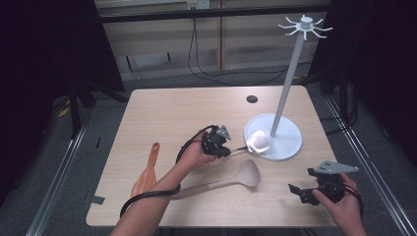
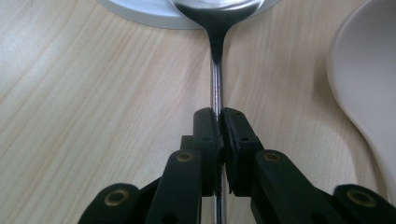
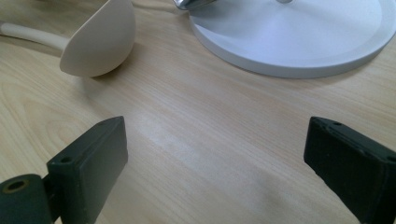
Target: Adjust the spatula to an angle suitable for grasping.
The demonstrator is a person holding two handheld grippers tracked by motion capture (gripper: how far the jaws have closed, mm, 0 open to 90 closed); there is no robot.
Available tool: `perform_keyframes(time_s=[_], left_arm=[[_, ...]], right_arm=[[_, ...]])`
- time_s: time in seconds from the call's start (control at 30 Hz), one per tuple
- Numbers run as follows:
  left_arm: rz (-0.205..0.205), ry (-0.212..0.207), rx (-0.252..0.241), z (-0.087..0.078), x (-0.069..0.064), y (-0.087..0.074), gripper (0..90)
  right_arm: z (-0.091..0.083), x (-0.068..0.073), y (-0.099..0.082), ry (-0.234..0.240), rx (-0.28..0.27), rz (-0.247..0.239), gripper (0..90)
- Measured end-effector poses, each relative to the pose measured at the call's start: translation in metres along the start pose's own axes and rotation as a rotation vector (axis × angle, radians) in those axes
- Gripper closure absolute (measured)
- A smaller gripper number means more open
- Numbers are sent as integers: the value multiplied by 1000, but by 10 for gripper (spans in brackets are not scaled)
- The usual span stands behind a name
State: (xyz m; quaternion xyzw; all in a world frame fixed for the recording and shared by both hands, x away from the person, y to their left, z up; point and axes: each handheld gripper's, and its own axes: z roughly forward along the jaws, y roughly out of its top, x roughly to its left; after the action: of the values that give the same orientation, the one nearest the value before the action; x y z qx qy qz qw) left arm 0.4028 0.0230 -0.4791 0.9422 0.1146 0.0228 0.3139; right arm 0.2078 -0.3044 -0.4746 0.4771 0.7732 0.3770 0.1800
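My left gripper [image 1: 230, 150] [image 2: 219, 117] is shut on the thin handle of a metal ladle [image 1: 257, 141] [image 2: 215, 51]. The ladle's shiny bowl rests on the round base of a white hook stand [image 1: 287, 137] [image 3: 299, 37]. A cream plastic ladle [image 1: 236, 178] [image 3: 100, 39] lies on the table just in front, its bowl at the right edge of the left gripper view [image 2: 362, 74]. My right gripper [image 1: 301, 192] [image 3: 215, 154] stands open near the table's front right corner, nothing between its jaws.
A wooden spatula [image 1: 147, 172] lies at the front left of the light wooden table [image 1: 172, 113]. The stand's pole rises to a ring of hooks [image 1: 305, 25]. A dark round hole [image 1: 252, 99] is in the tabletop at the back.
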Motion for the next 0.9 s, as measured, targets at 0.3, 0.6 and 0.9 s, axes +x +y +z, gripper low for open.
perform_keyframes(time_s=[0.3,0.6,0.9], left_arm=[[-48,-1,5,-6,2,-1,756],[-144,74,-83,-41,0,-12,542],[-195,157,-123,-73,-11,-40,402]], right_arm=[[3,3,5,7,9,-21,60],[13,8,25,47,-11,-108,67],[33,10,59,79,-10,-178,81]])
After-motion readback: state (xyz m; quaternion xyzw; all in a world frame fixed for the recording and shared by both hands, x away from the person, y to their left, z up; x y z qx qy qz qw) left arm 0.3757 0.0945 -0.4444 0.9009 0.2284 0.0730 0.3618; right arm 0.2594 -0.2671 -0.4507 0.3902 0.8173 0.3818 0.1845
